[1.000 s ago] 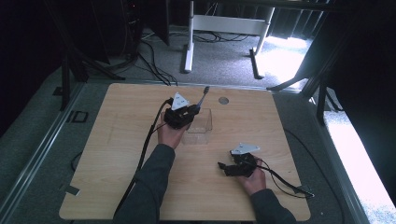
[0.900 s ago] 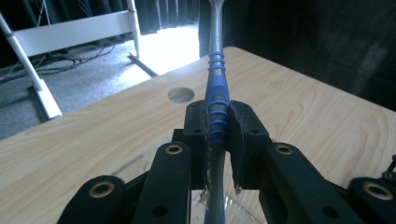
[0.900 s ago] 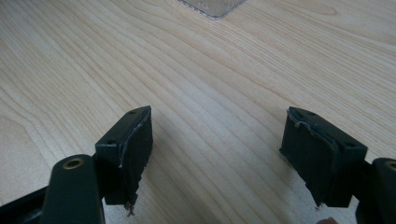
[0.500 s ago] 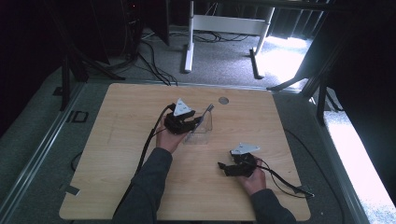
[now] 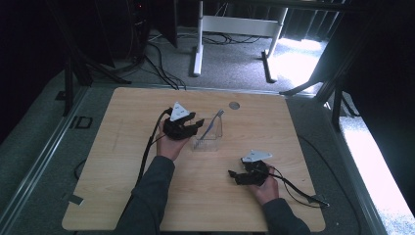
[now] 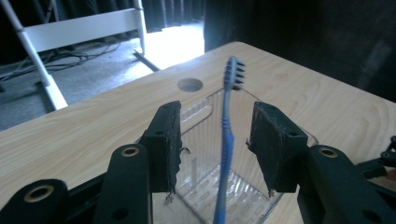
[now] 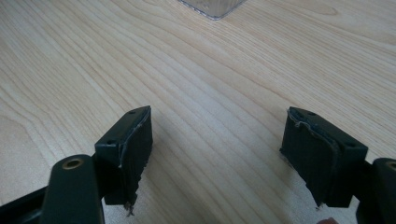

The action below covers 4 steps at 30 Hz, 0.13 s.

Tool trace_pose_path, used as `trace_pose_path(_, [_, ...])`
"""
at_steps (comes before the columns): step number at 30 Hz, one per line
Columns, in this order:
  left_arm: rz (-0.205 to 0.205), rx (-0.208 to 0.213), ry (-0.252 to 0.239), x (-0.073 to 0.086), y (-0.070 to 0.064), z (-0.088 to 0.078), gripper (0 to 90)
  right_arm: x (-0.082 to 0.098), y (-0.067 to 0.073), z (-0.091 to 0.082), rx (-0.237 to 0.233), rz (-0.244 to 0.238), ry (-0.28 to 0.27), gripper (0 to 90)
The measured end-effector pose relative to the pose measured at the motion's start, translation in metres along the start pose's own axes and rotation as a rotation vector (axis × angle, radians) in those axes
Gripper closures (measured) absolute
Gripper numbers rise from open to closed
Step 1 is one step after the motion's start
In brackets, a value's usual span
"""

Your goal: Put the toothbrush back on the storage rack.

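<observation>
A blue toothbrush (image 5: 214, 123) stands tilted in a clear plastic container (image 5: 207, 141) at the table's middle, bristle head up. My left gripper (image 5: 197, 125) sits just left of the container. In the left gripper view the toothbrush (image 6: 227, 140) rises between the wide-apart pads (image 6: 164, 140) of the left gripper (image 6: 218, 120) without touching them; the jaws have just been opening. The container (image 6: 201, 109) lies under and beyond them. My right gripper (image 5: 233, 175) rests open near the front right of the table. In its own view the right gripper (image 7: 217, 140) has only bare wood between its jaws.
A round cable hole (image 5: 234, 105) is in the table's far edge, beyond the container. A white desk frame (image 5: 235, 24) and cables lie on the floor behind the table. A corner of the container (image 7: 212, 7) shows at the top of the right gripper view.
The left gripper's jaws have opened and let go of the toothbrush, which now leans in the container. The left hand has drawn back a little to the left. The right hand has stayed put.
</observation>
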<state>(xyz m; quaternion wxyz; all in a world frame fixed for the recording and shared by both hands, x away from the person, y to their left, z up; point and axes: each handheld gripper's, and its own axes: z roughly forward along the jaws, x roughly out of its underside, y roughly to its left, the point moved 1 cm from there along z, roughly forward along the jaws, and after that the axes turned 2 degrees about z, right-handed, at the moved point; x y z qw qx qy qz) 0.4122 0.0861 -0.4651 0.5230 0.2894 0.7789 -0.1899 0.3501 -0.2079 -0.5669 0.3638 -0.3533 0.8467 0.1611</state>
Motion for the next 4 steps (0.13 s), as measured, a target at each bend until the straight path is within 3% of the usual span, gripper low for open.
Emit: trace_pose_path(4, [-0.017,-0.026,-0.012,0.0061,0.0043,-0.0059,53.3,0.0,0.0,0.0,0.0,0.0,0.0,24.1])
